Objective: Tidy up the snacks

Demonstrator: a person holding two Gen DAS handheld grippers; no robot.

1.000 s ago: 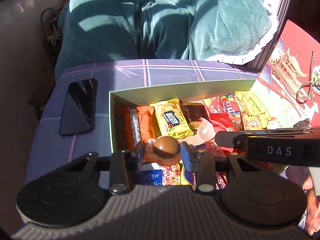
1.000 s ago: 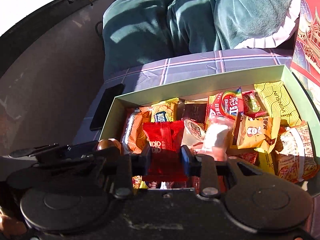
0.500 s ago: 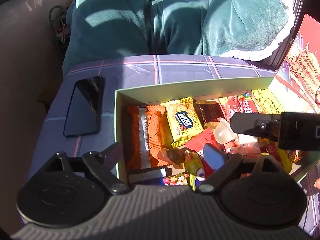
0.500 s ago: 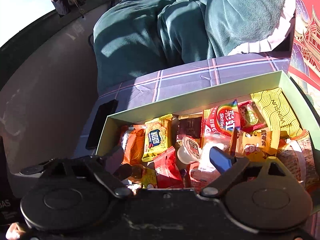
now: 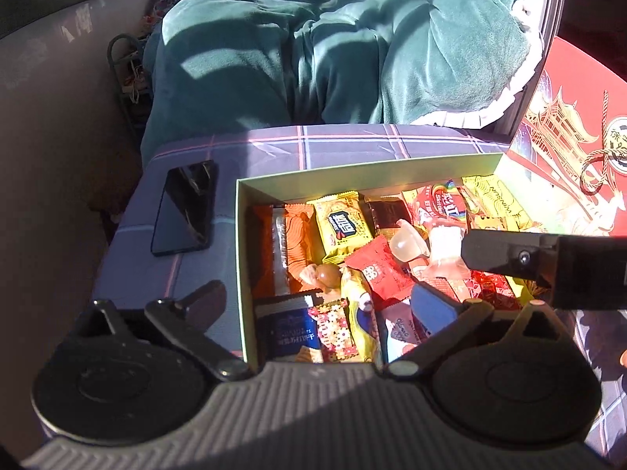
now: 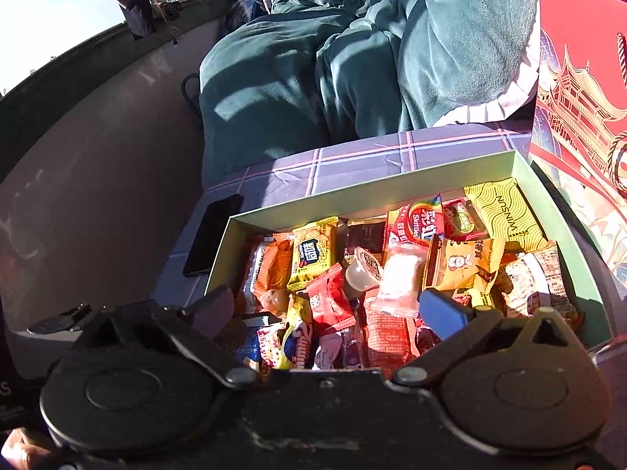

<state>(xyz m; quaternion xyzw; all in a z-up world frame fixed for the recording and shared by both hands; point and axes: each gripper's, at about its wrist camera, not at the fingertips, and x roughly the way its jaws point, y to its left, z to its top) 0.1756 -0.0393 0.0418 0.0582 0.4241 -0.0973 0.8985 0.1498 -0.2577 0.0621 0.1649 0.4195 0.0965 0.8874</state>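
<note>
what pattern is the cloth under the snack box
Purple-grey plaid with pink and white lines, on the cloth; clearest in the left wrist view.

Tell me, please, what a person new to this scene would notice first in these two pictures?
First, the green box on the plaid cloth, crowded with bright snack packets, such as the yellow packet in its far right corner. Beside the box's left wall lies a black phone. Both the left gripper and the right gripper hang open over the snacks, holding nothing.

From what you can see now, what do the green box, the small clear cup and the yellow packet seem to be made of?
Green box: looks like matte cardboard; thin, flat walls with sharp folded corners.
Small clear cup: probably plastic, translucent and glossy, with a printed peel-off lid.
Yellow packet: seems to be shiny plastic or foil film, with crimped ends and bright highlights.
</note>
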